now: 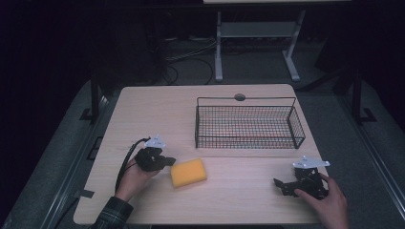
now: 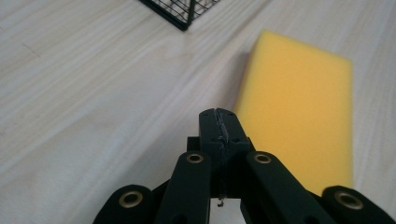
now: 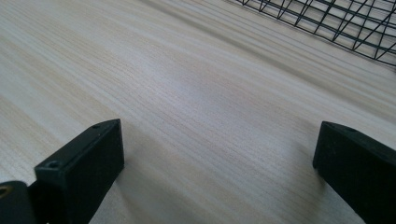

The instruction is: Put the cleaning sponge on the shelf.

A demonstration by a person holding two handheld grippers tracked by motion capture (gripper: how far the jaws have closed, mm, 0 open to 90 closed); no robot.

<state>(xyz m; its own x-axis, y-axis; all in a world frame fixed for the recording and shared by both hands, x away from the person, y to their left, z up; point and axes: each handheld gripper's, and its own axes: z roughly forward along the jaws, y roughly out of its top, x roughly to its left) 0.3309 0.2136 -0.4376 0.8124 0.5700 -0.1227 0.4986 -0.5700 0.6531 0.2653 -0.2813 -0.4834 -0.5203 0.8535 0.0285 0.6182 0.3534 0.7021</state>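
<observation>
The light wooden tabletop (image 1: 143, 109) is carrying everything. The black wire basket (image 1: 248, 123) is standing toward the far right of it, its back rim just short of the far edge. The yellow sponge (image 1: 188, 172) is lying flat in front of the basket's near left corner, roughly midway along the near half of the tabletop. The left gripper (image 1: 165, 161) is pointing at the sponge's left end from just beside it, its jaws pressed together on nothing. The right gripper (image 1: 282, 183) is sitting near the near right corner, well apart from the sponge, its jaws standing spread wide over bare wood.
</observation>
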